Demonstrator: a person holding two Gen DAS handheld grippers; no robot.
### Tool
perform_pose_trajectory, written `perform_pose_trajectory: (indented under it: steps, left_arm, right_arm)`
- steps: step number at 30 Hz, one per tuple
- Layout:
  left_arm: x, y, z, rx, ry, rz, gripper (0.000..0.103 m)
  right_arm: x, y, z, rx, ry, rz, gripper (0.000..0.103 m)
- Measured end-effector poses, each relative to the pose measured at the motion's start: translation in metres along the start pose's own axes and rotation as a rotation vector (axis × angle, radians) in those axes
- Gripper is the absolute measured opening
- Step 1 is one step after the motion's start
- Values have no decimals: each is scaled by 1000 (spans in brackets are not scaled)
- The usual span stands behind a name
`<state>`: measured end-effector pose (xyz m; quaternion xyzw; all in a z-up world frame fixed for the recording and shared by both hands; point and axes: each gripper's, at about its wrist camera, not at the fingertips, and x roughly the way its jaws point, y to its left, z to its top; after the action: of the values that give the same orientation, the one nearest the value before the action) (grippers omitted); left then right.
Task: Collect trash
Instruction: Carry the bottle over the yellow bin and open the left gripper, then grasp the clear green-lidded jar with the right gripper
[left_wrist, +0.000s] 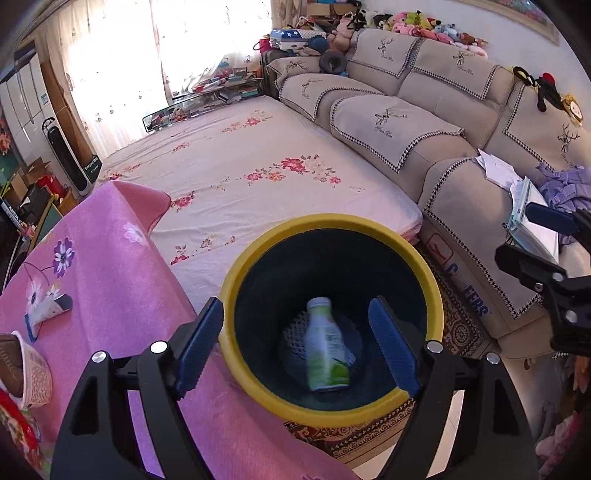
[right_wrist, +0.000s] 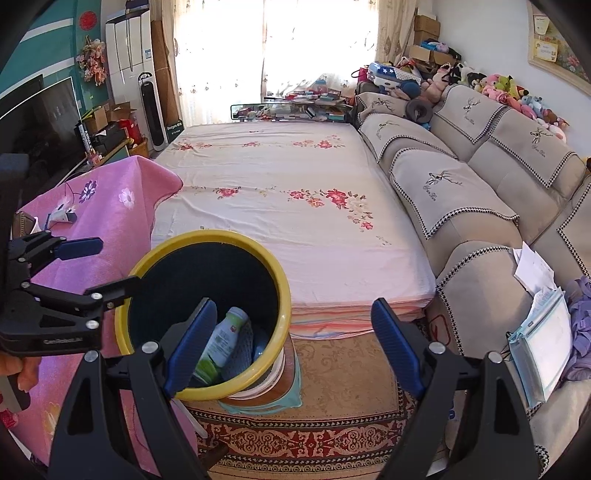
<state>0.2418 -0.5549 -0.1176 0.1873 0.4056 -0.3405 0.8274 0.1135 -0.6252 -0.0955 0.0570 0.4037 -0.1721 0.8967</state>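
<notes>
One bottle (left_wrist: 328, 345) lies inside the one yellow-rimmed bin (left_wrist: 432, 295), on a white net. My two tongs are both spread wide and empty: the left tongs (left_wrist: 295, 347) over the bin's mouth, the right tongs (right_wrist: 291, 347) beside it above the rug (right_wrist: 332, 435).

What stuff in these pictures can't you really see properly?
- Bottle label: left wrist view, blurred, unreadable.
- White netting under the bottle: mostly hidden by it and the bin's dark inside.
- Bin's base: right wrist view, covered by the right gripper's finger.
- Crumpled wrapper on the pink cloth: too small to identify.
- Left gripper: nothing between its open fingers.
</notes>
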Motion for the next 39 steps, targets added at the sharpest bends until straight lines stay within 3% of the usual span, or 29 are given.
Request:
perform_pose_trajectory:
  steps: [8, 16, 20, 24, 27, 30, 39]
  left_arm:
    - [-127, 81, -85, -115, -105, 70, 91]
    - [-224, 201, -204, -327, -124, 258, 92]
    - [-258, 253, -261, -428, -125, 360, 92]
    - [-279, 289, -303, -519, -128, 413, 92]
    - [-285, 297, -317, -549, -131, 418, 92]
    - [-287, 299, -323, -550, -134, 407, 92]
    - [-283, 294, -322, -563, -135, 384, 92]
  right_arm:
    - [-2, 60, 1, -70, -2, 92, 81]
    - [-6, 195, -3, -247, 15, 311, 81]
    - [-10, 269, -8, -349, 35, 444, 81]
    - [-14, 332, -18, -445, 60, 540, 81]
    - [-17, 370, -22, -501, 74, 611, 81]
    - [-14, 394, -24, -537, 84, 626, 84]
    - [2, 419, -26, -624, 118, 585, 84]
